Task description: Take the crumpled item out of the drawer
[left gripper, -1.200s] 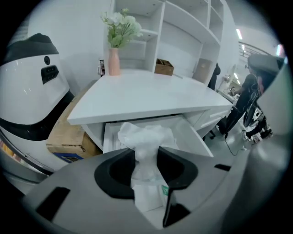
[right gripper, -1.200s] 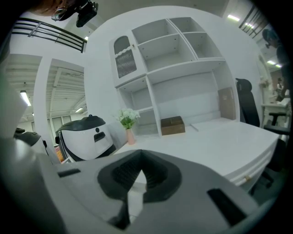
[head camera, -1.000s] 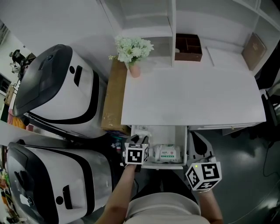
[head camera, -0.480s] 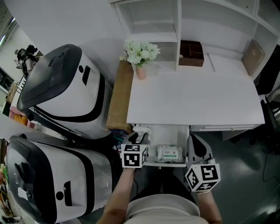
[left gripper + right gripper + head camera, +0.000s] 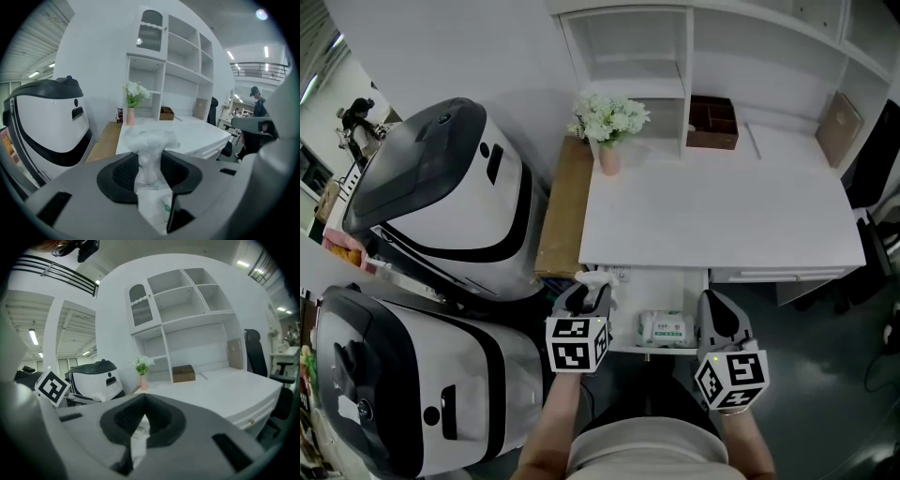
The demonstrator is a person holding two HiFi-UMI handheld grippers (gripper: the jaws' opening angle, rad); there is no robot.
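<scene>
As the left gripper [image 5: 587, 292] hangs over the left end of the open drawer [image 5: 630, 298], the crumpled item [image 5: 596, 279] is right there in its grip, a white wad sitting at the desk's [image 5: 722, 216] near edge. Look along that gripper and it's plain: the dark fingers [image 5: 124, 171] pinch the crumpled item [image 5: 149, 145] around its middle, a puff of it bulging out past the tips and a flatter tail with a small green mark hanging down toward the camera. Over on the right, the right gripper [image 5: 716, 305] sits low at the drawer's right end, its marker cube toward the person. In its own view the fingers [image 5: 159, 420] come together at the tips, with a sliver of something white showing in the slit behind them; what that is can't be told. Inside the drawer a pack of wipes [image 5: 664, 328] lies flat, between the two grippers. The desk is bare across the middle. At its far left corner stands a vase of flowers [image 5: 609, 120], and a brown box [image 5: 712, 122] sits further right, under the shelves. A cardboard slab [image 5: 564, 211] lies along the desk's left side, and beyond it are two big white-and-black machines [image 5: 431, 197].
</scene>
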